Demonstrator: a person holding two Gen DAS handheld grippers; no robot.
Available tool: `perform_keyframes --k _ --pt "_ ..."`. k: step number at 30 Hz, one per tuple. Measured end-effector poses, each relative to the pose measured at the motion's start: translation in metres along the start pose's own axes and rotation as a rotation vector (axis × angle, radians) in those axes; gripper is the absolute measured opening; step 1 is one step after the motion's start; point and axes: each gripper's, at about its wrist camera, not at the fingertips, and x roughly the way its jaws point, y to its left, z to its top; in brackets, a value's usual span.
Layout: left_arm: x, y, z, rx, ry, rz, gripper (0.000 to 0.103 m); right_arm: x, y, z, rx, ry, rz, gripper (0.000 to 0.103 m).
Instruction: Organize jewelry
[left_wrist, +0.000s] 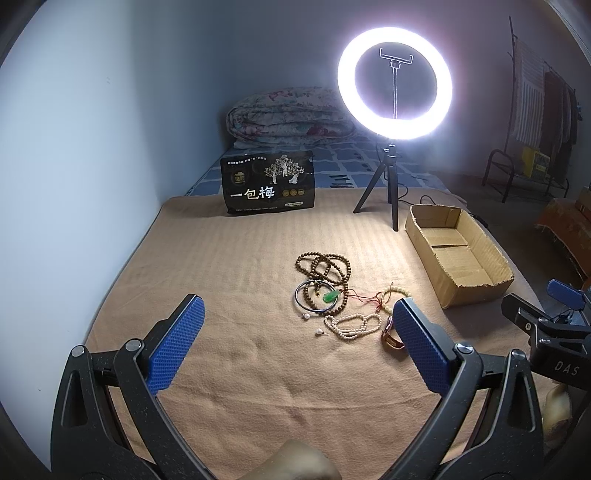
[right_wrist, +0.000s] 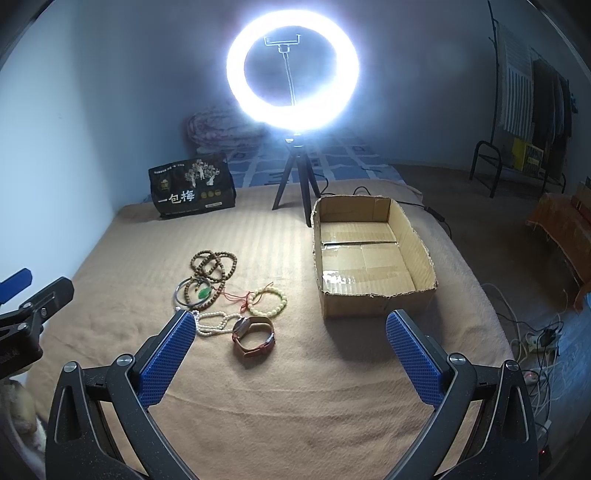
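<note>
Both the left gripper (left_wrist: 295, 332) and the right gripper (right_wrist: 291, 347) hover with jaws spread wide and hold nothing, probably because no piece is chosen yet. The jewelry lies in a loose heap on the tan blanket (right_wrist: 258, 406), just left of the open brown cardboard box (right_wrist: 417, 236): dark wooden bead strings (right_wrist: 214, 264), a pale bead bracelet (right_wrist: 267, 301), a white pearl strand (right_wrist: 212, 323) and a red-strap wristwatch (right_wrist: 255, 336) (nearest the right gripper). The box is empty, so sorting has not begun.
</note>
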Motion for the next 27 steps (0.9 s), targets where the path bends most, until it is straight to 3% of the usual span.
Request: perform_keyframes --k 16,24,27 --pt "0.009 0.013 -0.007 -0.007 0.019 0.019 0.103 0.006 -0.003 0.003 -0.004 0.024 -0.006 0.102" --pt "0.034 0.035 -0.006 -0.026 0.091 0.033 0.103 0.018 0.003 0.002 -0.099 0.032 -0.009 0.102" --pt "0.047 0.045 -0.004 -0.045 0.119 0.040 0.103 0.030 -0.002 0.000 -0.089 0.054 0.030 0.102"
